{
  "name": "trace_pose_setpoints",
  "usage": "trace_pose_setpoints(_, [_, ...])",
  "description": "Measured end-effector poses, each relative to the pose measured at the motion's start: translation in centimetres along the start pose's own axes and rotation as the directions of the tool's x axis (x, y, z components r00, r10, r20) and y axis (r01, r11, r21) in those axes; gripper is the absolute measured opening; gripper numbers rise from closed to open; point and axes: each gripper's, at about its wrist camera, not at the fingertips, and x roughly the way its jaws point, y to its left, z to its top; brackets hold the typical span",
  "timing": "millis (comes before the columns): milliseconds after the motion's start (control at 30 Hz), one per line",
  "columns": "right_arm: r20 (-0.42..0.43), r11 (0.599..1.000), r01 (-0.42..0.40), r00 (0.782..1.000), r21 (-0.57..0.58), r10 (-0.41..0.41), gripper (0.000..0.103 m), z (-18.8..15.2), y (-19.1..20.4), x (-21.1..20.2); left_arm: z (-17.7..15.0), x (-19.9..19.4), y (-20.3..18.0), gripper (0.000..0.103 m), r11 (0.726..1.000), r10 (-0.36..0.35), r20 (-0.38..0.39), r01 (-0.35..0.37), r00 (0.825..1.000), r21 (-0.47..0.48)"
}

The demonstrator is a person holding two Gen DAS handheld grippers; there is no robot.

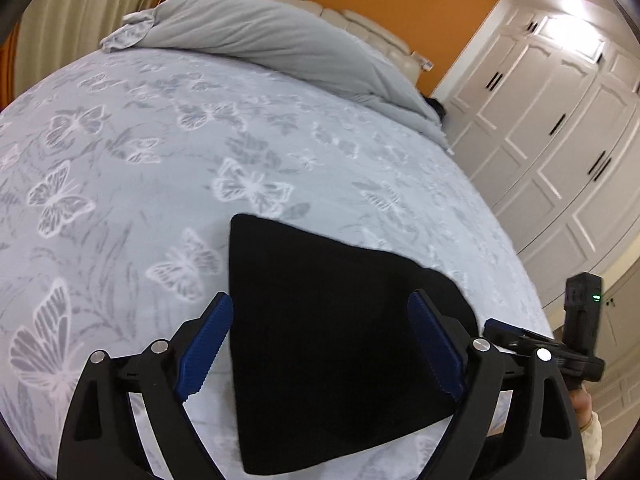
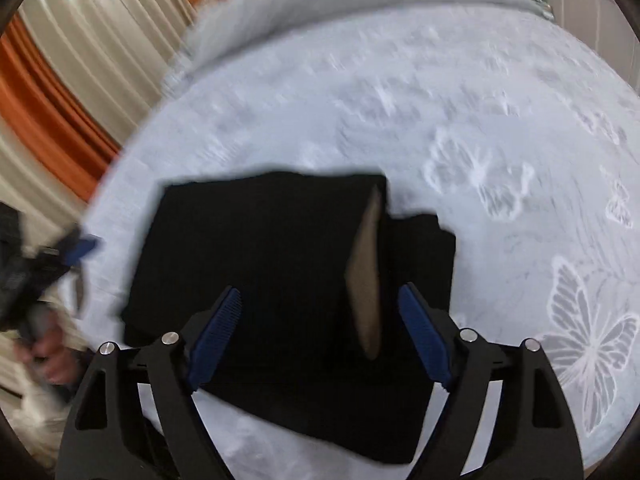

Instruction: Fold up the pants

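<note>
The black pants [image 2: 280, 272] lie on the bed [image 1: 160, 160], folded into a small thick pile. In the right wrist view the pile fills the middle of the frame, with a brown tag or patch [image 2: 366, 280] sticking up on its right side. A bit of black cloth pokes out past the right edge there, so the pile is not quite neat.

The left gripper [image 1: 320, 344] hangs just over the pile. Its blue fingers [image 1: 204, 352] are spread wide and pinch nothing. The right gripper [image 2: 320, 336] also hangs over the pile with its fingers spread apart, and no cloth is between the pads. Both look like they have let go so the pile can rest flat. I think the folding is nearly done, or done.

In the left wrist view the pile sits at the bottom middle, near the lower edge of the bed. The butterfly sheet above it and to the left is bare and wide, so there is lots of room to move. A gray blanket [image 1: 280, 28] lies far off at the top.
</note>
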Motion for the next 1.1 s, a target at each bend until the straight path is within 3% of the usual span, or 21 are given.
trace_pose_setpoints(67, [-0.024,1.0,-0.026,0.999,0.004,0.026,0.035,-0.2,0.3,0.5,-0.3,0.5,0.0,0.086,1.0,0.021,-0.018,-0.021,1.0,0.013])
trace_pose_setpoints(133, [0.026,0.981,-0.192,0.981,0.011,0.192,0.017,0.3,1.8,-2.8,-0.5,0.8,-0.1,0.086,0.999,0.042,-0.032,-0.041,0.999,0.033])
trace_pose_setpoints(200, [0.095,0.943,-0.33,0.941,0.043,0.325,0.013,0.4,1.6,-6.5,-0.5,0.7,0.0,0.086,0.998,0.045,-0.033,-0.044,0.998,0.042])
trace_pose_setpoints(233, [0.109,0.943,-0.331,0.94,0.045,0.324,0.013,0.3,1.2,-7.2,-0.5,0.6,0.0,0.086,0.998,0.042,-0.029,-0.041,0.999,0.042])
trace_pose_setpoints(300, [0.067,0.986,-0.159,0.985,0.041,0.156,0.021,-0.3,-0.7,-6.9,-0.5,0.6,0.2,0.086,0.997,0.058,-0.029,-0.056,0.998,0.044])
trace_pose_setpoints(333, [0.007,0.999,0.032,0.999,0.035,-0.033,0.021,-1.0,-2.2,-5.3,-0.5,0.8,0.3,0.086,0.996,0.072,-0.037,-0.071,0.997,0.046])
trace_pose_setpoints(367, [-0.048,0.972,0.23,0.972,0.04,-0.228,0.022,-1.8,-3.7,-3.9,-0.6,1.2,0.3,0.086,0.995,0.088,-0.053,-0.086,0.995,0.051])
trace_pose_setpoints(400, [-0.077,0.963,0.264,0.963,0.06,-0.259,0.022,-2.4,-4.8,-3.3,-0.6,1.6,0.3,0.086,0.994,0.103,-0.07,-0.099,0.992,0.055])
trace_pose_setpoints(467, [-0.027,0.98,0.118,0.993,0.161,-0.116,0.022,-2.8,-5.7,-4.5,-0.9,2.4,0.5,0.086,0.991,0.128,-0.108,-0.123,0.986,0.055])
trace_pose_setpoints(533, [0.047,0.987,0.04,0.998,0.154,-0.048,0.026,-2.3,-5.0,-6.0,-1.2,2.9,0.5,0.086,0.991,0.132,-0.131,-0.126,0.983,0.05])
trace_pose_setpoints(600, [0.103,0.992,-0.021,0.995,0.123,0.008,0.078,-1.5,-3.9,-6.6,-1.5,3.2,0.5,0.086,0.988,0.153,-0.136,-0.148,0.979,0.051])
trace_pose_setpoints(667, [0.098,0.994,-0.055,0.994,0.099,0.045,0.082,-0.7,-3.3,-5.9,-2.0,4.1,0.8,0.086,0.983,0.186,-0.163,-0.181,0.969,0.043])
trace_pose_setpoints(767, [-0.012,0.986,-0.132,0.991,0.102,0.134,0.067,-0.1,-2.5,-1.9,-2.4,5.3,1.5,0.086,0.989,0.145,-0.22,-0.151,0.965,-0.01])
trace_pose_setpoints(833, [-0.036,0.992,-0.087,0.995,0.088,0.09,0.061,-0.5,-2.0,-0.3,-2.6,5.7,1.9,0.086,0.99,0.126,-0.238,-0.139,0.963,-0.037])
trace_pose_setpoints(900, [-0.039,0.996,-0.078,0.996,0.035,0.08,0.02,-0.8,-0.8,-0.9,-2.6,5.6,1.9,0.086,0.989,0.135,-0.227,-0.145,0.964,-0.028])
trace_pose_setpoints(933, [-0.026,0.989,-0.136,0.99,0.051,0.137,0.015,-0.7,-0.7,-2.0,-2.5,5.5,1.9,0.086,0.988,0.141,-0.221,-0.15,0.965,-0.023])
trace_pose_setpoints(967, [0.004,0.97,-0.232,0.973,0.066,0.233,0.014,-0.4,-0.3,-3.9,-2.4,5.3,2.0,0.086,0.988,0.143,-0.217,-0.151,0.966,-0.023])
trace_pose_setpoints(1033, [0.053,0.937,-0.343,0.939,0.067,0.34,0.014,-0.8,-0.5,-7.2,-2.3,5.0,2.3,0.086,0.989,0.132,-0.217,-0.142,0.967,-0.032])
trace_pose_setpoints(1067, [0.06,0.935,-0.347,0.937,0.072,0.344,0.014,-1.1,-0.9,-7.9,-2.3,4.8,2.5,0.086,0.989,0.13,-0.217,-0.14,0.968,-0.036])
trace_pose_setpoints(1100, [0.04,0.951,-0.299,0.954,0.083,0.296,0.015,-1.4,-1.7,-7.5,-2.3,4.7,2.5,0.086,0.989,0.132,-0.215,-0.143,0.968,-0.037])
